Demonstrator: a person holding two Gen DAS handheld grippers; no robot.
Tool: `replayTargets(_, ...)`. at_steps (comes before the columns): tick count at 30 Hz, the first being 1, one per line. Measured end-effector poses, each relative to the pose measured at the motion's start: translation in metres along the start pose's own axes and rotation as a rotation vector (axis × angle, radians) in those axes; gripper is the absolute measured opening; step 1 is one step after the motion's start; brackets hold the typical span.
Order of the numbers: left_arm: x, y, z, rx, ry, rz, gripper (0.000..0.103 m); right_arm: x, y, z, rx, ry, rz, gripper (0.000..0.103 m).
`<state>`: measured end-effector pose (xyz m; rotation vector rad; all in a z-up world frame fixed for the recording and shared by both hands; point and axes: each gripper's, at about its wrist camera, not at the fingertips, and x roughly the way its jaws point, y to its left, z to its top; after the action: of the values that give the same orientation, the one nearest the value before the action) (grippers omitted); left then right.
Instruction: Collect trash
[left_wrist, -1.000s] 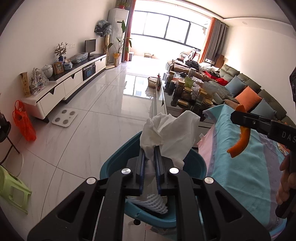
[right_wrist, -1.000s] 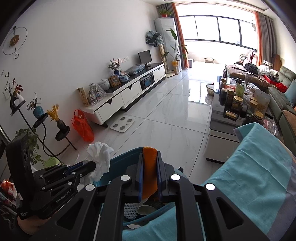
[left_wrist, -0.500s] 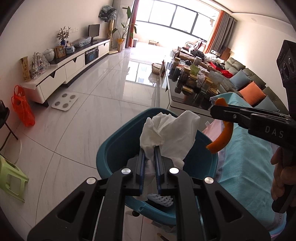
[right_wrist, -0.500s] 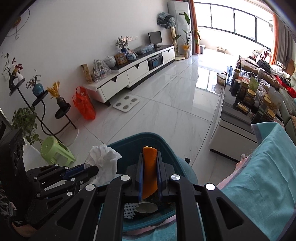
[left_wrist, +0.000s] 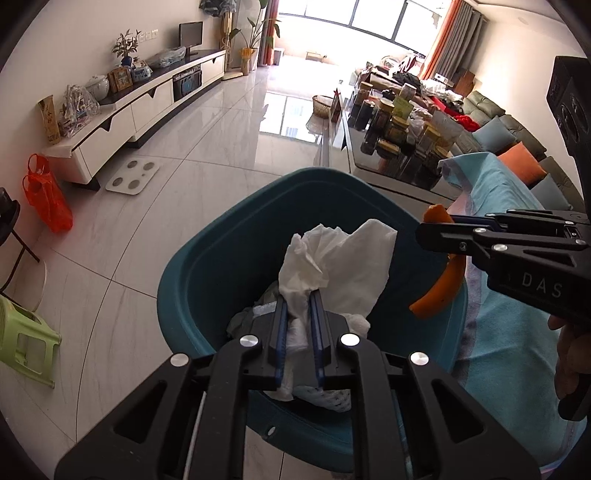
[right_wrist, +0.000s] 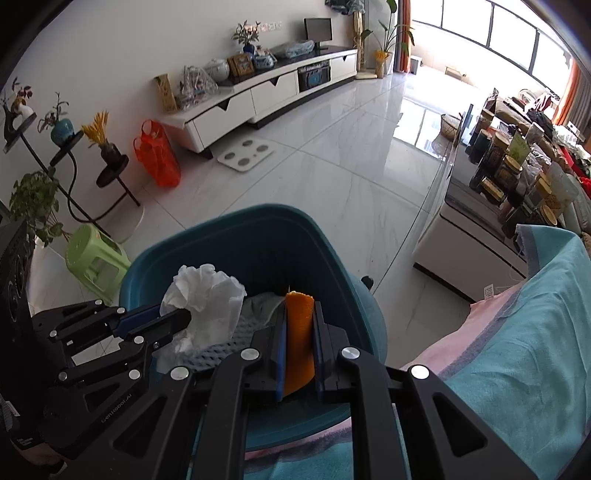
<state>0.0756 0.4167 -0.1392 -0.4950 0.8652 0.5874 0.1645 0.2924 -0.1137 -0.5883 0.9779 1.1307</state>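
- On the floor at far left stand a green stool (right_wrist: 96, 263) and an orange bag (right_wrist: 157, 154), with a white scale (right_wrist: 245, 154) in front of the long white TV cabinet (right_wrist: 266, 94).
- The left tool (left_wrist: 298, 325) is clamped narrow on a crumpled white tissue (left_wrist: 334, 266); its jaws have just been opening slightly, with the tissue between the blue pads and pressed by them. The tissue hangs over the open mouth of the teal bin (left_wrist: 207, 258), above the pale trash already lying inside.
- The bin sits on the tiled floor, just beside the cloth-covered edge at right.
- The right tool (right_wrist: 298, 343) holds a strip of orange peel (right_wrist: 298, 332) tight between its narrow jaws, also over the bin, near its right rim. In the left wrist view the peel curves down from the tool's tip.
- A turquoise and pink cloth (right_wrist: 535, 332) covers the surface at right.
- Beyond it a low table (right_wrist: 465, 206) carries many jars.
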Motion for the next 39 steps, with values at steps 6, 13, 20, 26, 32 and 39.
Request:
replayTargets(6, 0.008, -0.002, -0.002, -0.014, 0.011, 0.021, 0.028, 0.004, 0.002, -0.003, -0.017, 0.021, -0.023, 0.022)
replayTargets(13, 0.002, -0.002, -0.006, -0.036, -0.015, 0.019, 0.063, -0.005, -0.003, -0.006, 0.002, -0.012, -0.017, 0.028)
replayTargets(20, -0.021, 0.005, -0.007, -0.067, -0.065, -0.015, 0.087, -0.028, -0.018, -0.011, 0.060, -0.089, 0.004, 0.038)
replayTargets(26, -0.047, 0.005, -0.005, -0.071, -0.134, -0.017, 0.097, -0.056, -0.033, -0.019, 0.112, -0.180, 0.008, 0.057)
replayTargets(32, -0.065, 0.004, -0.003, -0.054, -0.164, 0.018, 0.097, -0.071, -0.042, -0.026, 0.132, -0.225, 0.008, 0.064)
replayTargets(39, -0.080, 0.006, -0.003, -0.055, -0.173, 0.034, 0.097, -0.084, -0.043, -0.033, 0.124, -0.268, 0.011, 0.077)
